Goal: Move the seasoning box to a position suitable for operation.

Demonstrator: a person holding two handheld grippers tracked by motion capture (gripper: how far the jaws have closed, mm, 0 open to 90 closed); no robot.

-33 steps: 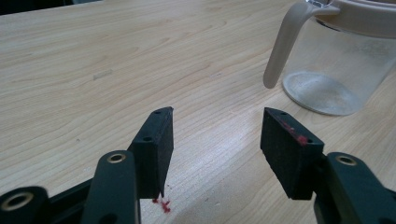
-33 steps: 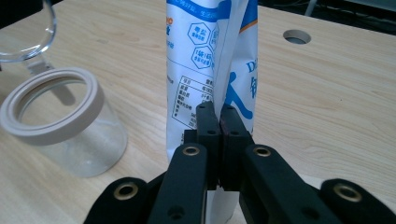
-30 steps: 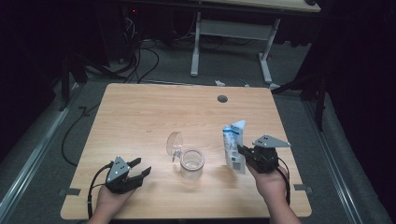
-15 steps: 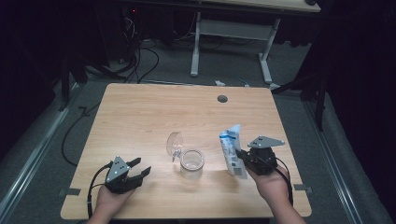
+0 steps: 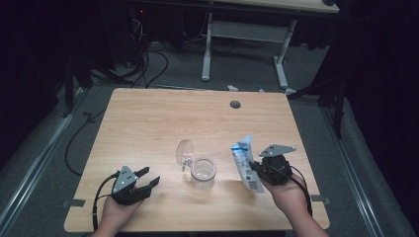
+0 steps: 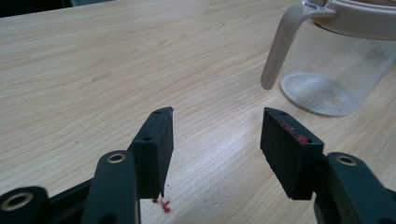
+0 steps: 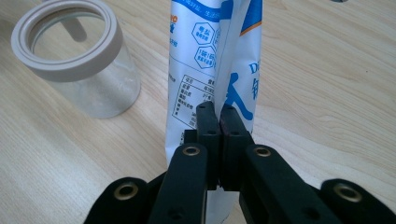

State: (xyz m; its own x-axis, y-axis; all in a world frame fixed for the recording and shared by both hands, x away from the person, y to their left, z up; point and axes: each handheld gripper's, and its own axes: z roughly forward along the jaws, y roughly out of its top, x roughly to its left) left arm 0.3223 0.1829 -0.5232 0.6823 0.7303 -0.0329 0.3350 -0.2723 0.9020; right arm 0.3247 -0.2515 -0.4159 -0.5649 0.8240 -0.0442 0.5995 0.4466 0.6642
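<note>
Pinched flat between the black jaws of the right gripper (image 5: 257, 169) is a white and blue printed plastic pouch (image 5: 245, 163), gripped at its side seam; in the right gripper view the jaws (image 7: 219, 122) press tight together on that seam with the pouch (image 7: 205, 60) rising upright above them, its label panel facing the camera. From the high view the pouch stands near the right front part of the light wooden table (image 5: 163, 118), leaning slightly, its lower end close to the table top.

Just left of the pouch stands a clear round plastic jar with a beige rim (image 5: 203, 173), open at the top, with its clear round lid (image 5: 185, 152) tipped up behind it on the left. The right gripper view shows the jar (image 7: 77, 60) beside the pouch, near but apart, its mouth unobstructed. The jar sits between the two grippers, so it is the one thing in the space between them.

On the left, the left gripper (image 5: 146, 178) rests low at the table's front edge, its jaws spread with bare wood between them and nothing held. In the left gripper view the jar (image 6: 336, 56) lies ahead and to the right of the jaws (image 6: 215, 140), its curved beige handle turned towards them, well apart.

Farther back on the table is a small dark round hole (image 5: 235, 104). Behind the table, cables (image 5: 148, 64) trail across the grey floor, and a white metal desk frame (image 5: 244, 44) stands there.
</note>
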